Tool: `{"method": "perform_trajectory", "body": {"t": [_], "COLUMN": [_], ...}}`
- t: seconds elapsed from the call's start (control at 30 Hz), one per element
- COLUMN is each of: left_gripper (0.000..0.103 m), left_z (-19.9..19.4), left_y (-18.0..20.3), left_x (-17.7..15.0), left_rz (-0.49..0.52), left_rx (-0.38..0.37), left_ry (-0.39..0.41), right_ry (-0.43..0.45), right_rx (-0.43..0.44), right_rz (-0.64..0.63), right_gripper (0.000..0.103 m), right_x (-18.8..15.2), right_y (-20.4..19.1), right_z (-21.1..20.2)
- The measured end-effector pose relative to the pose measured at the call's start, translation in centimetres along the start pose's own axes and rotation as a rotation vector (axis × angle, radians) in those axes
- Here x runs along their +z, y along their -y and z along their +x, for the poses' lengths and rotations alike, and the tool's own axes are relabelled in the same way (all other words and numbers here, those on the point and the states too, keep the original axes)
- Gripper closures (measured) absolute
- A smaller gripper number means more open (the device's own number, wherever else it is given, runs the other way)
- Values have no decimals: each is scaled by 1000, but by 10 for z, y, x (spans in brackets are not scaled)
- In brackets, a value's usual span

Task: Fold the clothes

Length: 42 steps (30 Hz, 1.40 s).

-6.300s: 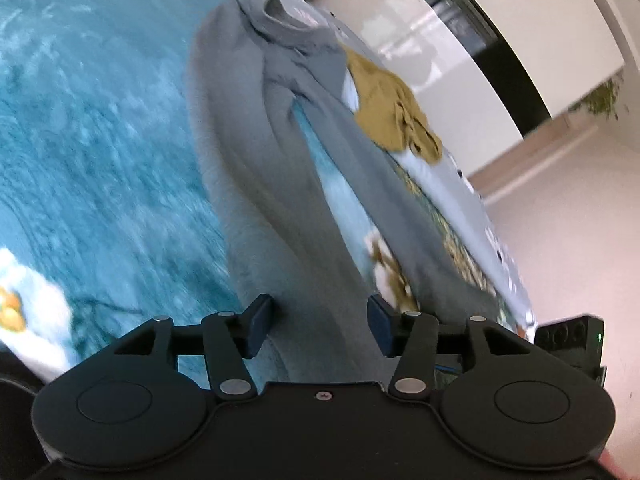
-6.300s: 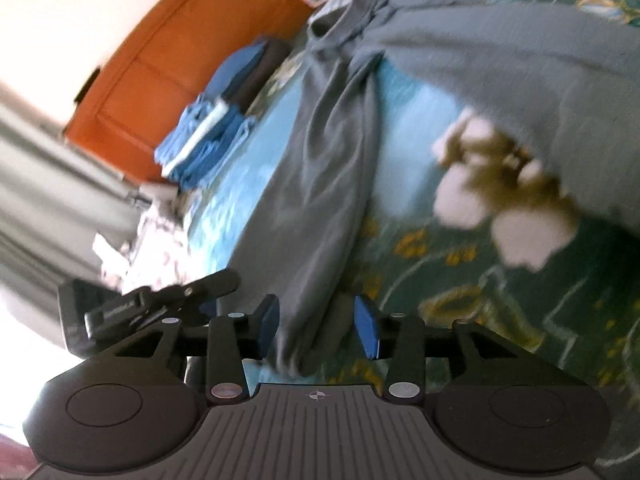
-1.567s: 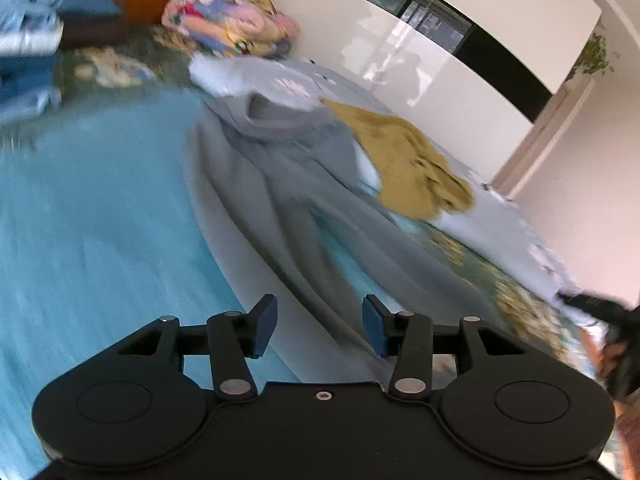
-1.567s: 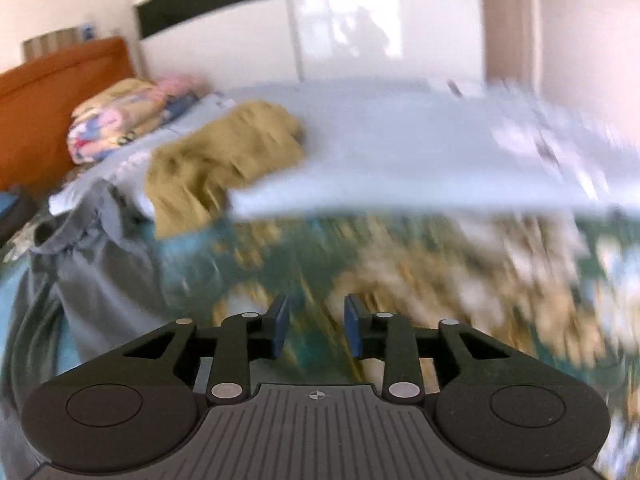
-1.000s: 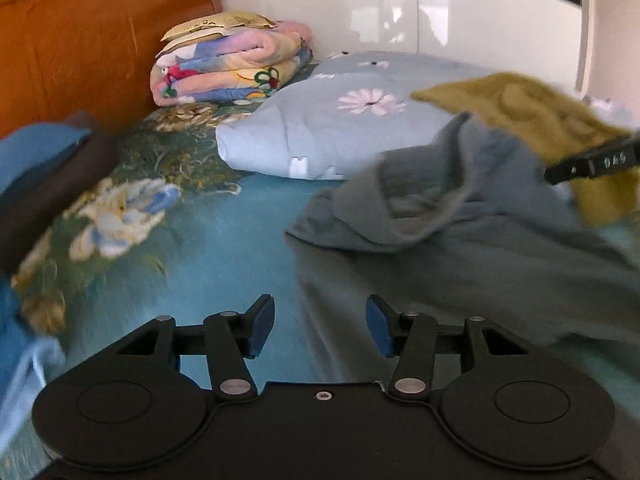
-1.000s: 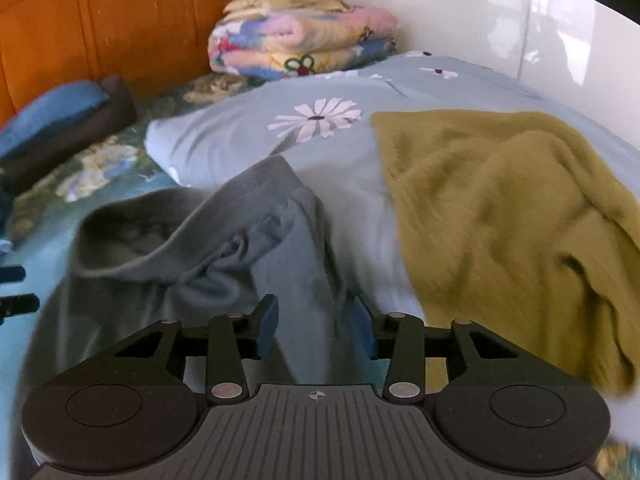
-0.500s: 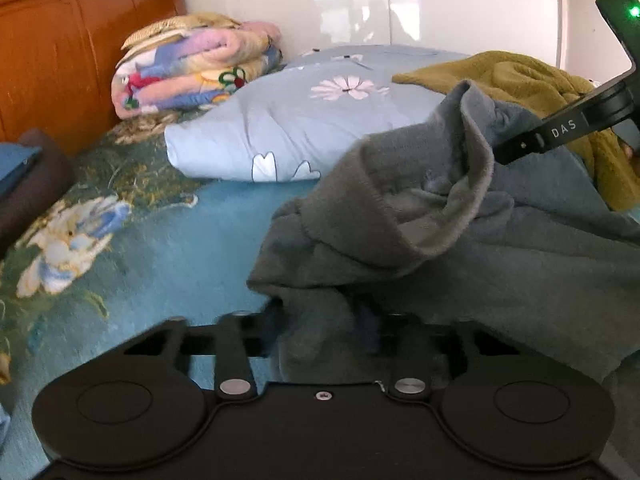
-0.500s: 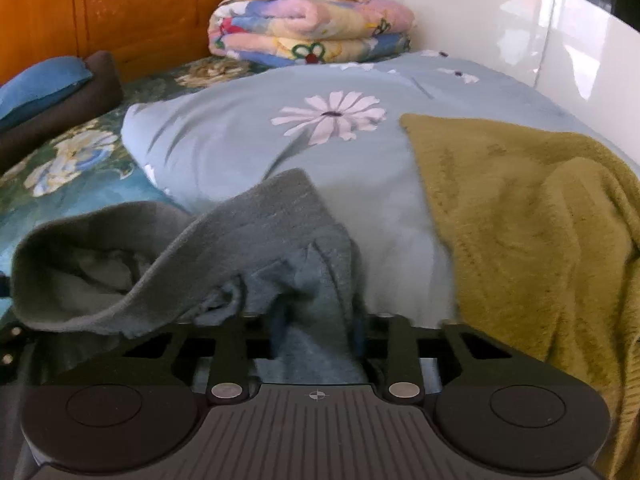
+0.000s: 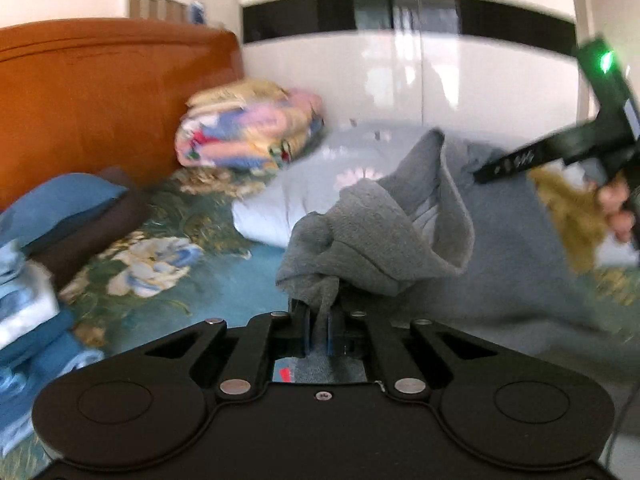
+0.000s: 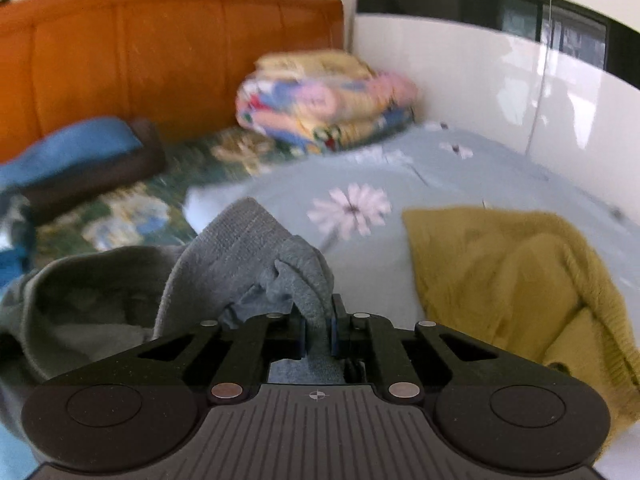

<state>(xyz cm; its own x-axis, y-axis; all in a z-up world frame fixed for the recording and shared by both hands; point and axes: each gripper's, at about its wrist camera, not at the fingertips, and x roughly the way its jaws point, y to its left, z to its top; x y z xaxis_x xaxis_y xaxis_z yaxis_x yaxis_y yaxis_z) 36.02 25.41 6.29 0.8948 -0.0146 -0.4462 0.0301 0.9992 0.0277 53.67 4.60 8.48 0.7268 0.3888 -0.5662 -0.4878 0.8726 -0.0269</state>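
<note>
Left wrist view: the left gripper (image 9: 318, 326) has its jaws nearly together, pinching a bunched fold of the grey garment (image 9: 384, 236), which rises just ahead of the fingers and spreads right over the bed (image 9: 224, 280). The right gripper (image 9: 560, 152) shows at the right edge beside the cloth.

Right wrist view: the right gripper (image 10: 319, 332) is narrowed onto the grey garment (image 10: 244, 256), its fold rising between the fingers. A mustard garment (image 10: 508, 276) lies to the right on the quilt (image 10: 420, 176).

A home bedroom, orange headboard (image 10: 160, 52) standing behind a floral-sheeted bed (image 10: 132, 208), folded quilt (image 10: 324, 96) sitting by glossy wardrobe doors (image 10: 480, 88) (reflecting daylight), clothes lying around.
</note>
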Motion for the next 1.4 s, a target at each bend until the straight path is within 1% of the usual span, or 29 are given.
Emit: {"method": "perform_trajectory", "body": {"t": [0.1,0.17,0.27,0.33,0.4,0.47,0.57,0.73,0.87,0.97,1.1,1.23,1.33,1.4], "left_gripper": [98,98,98,98,97,97,97,97,99,99,99,99,98,98], "left_z": [-61,-97,-140,-161,-171,-171,-161,-127,-98,-85,-71,-59,-61,-65], "left_y": [-4,-5,-9,-15,-24,-34,-54,-92,-118,-138,-152,-156,-154,-151], "left_x": [1,-1,-1,-2,-5,-11,-26,-64,-92,-112,-133,-143,-142,-136], "left_rz": [-91,-117,-129,-147,-165,-172,-209,-299,-335,-378,-405,-418,-425,-418], "left_rx": [5,17,52,78,109,139,173,227,261,264,259,253,249,248], "left_ry": [59,95,140,158,154,141,106,22,-39,-75,-105,-125,-128,-117], "right_ry": [53,86,123,144,140,117,59,-49,-130,-182,-223,-251,-251,-230], "right_rx": [52,90,136,166,184,194,200,188,162,146,119,103,94,106], "right_rz": [-5,-10,-37,-59,-80,-95,-112,-136,-144,-139,-111,-85,-78,-91], "right_gripper": [95,95,95,95,95,95,95,94,94,94,94,93,91,86], "right_x": [10,19,35,46,52,55,48,24,-1,-18,-36,-48,-48,-42], "right_y": [-15,-25,-46,-63,-82,-100,-127,-163,-185,-196,-197,-193,-194,-194], "right_z": [-36,-57,-76,-86,-82,-68,-33,34,83,115,141,159,155,142]}}
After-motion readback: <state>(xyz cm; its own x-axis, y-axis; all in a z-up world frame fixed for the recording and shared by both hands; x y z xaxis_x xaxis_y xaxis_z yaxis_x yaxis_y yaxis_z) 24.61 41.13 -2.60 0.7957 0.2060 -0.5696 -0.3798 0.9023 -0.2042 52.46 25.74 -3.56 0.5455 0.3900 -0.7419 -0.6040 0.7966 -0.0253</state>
